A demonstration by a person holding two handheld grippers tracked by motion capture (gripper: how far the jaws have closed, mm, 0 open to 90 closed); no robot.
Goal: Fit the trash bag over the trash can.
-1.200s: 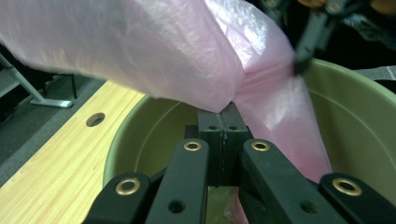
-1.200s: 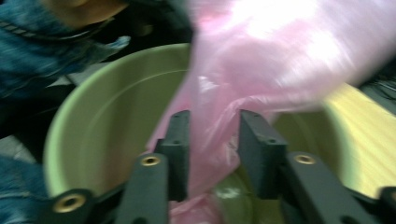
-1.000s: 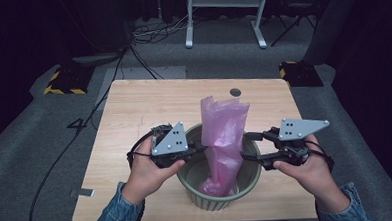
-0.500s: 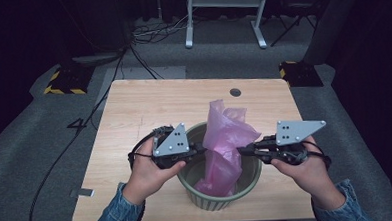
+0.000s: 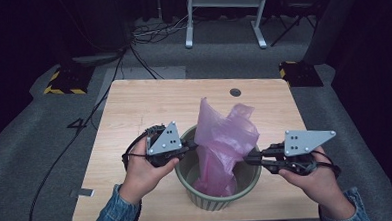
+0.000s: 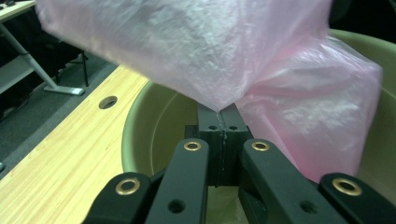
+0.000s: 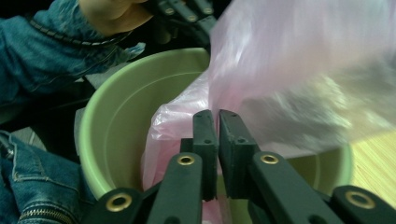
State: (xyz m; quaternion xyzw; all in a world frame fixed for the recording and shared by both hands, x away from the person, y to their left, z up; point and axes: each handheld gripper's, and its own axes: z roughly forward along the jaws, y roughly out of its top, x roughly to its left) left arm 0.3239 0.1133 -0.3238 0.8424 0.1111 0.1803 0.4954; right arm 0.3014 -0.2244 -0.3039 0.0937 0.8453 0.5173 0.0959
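At the lower centre of the high view, my left gripper [image 5: 189, 149] and right gripper [image 5: 249, 157] each pinch the pink plastic bag [image 5: 223, 139], its bottom already inside the green bin [image 5: 208, 199], its mouth not yet spread over the rim.

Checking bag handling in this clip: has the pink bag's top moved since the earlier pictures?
Yes. The pink bag has sunk and slumped toward the green bin's rim, its top now farther from the table hole.
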